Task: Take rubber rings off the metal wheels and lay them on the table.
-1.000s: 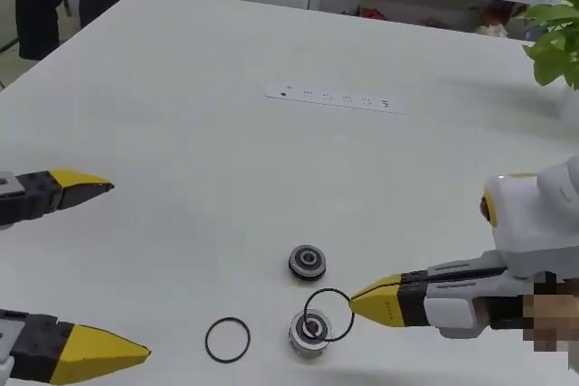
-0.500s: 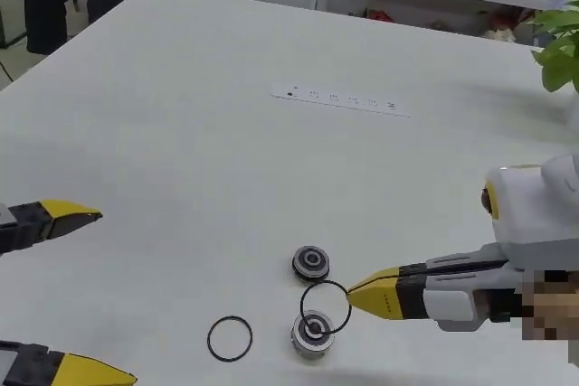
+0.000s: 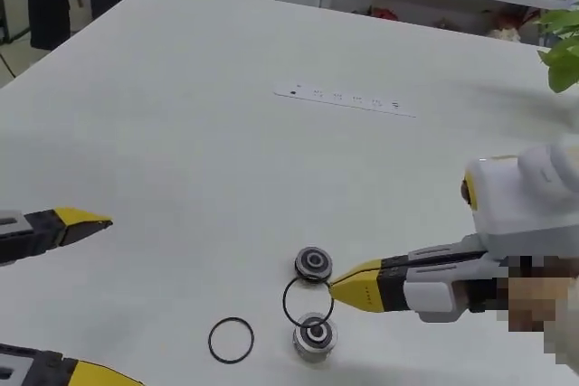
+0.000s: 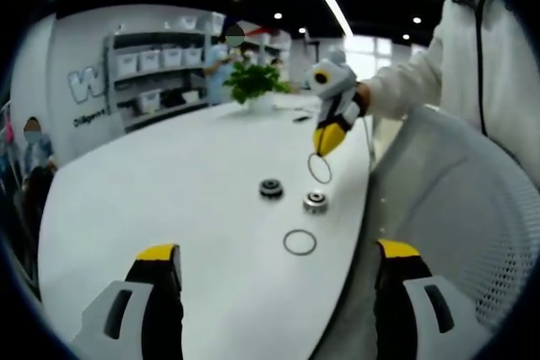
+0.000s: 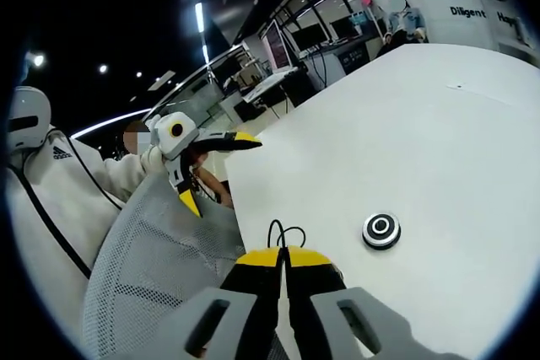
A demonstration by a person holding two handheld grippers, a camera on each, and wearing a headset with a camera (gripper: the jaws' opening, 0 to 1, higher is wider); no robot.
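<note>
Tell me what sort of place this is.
Probably an open-plan lab or workshop office: a large white table used as a workbench, wall shelves of storage bins, and desks with monitors behind.

White surface (image 3: 181, 115) carrying 2 metal wheels (image 3: 313, 263) close together, 1 black rubber ring (image 3: 231, 339) flat left of nearer wheel (image 3: 314, 335), white power strip (image 3: 345, 100) well beyond.

Head view above table (image 3: 181, 88); gripper views low, opposed.
</note>
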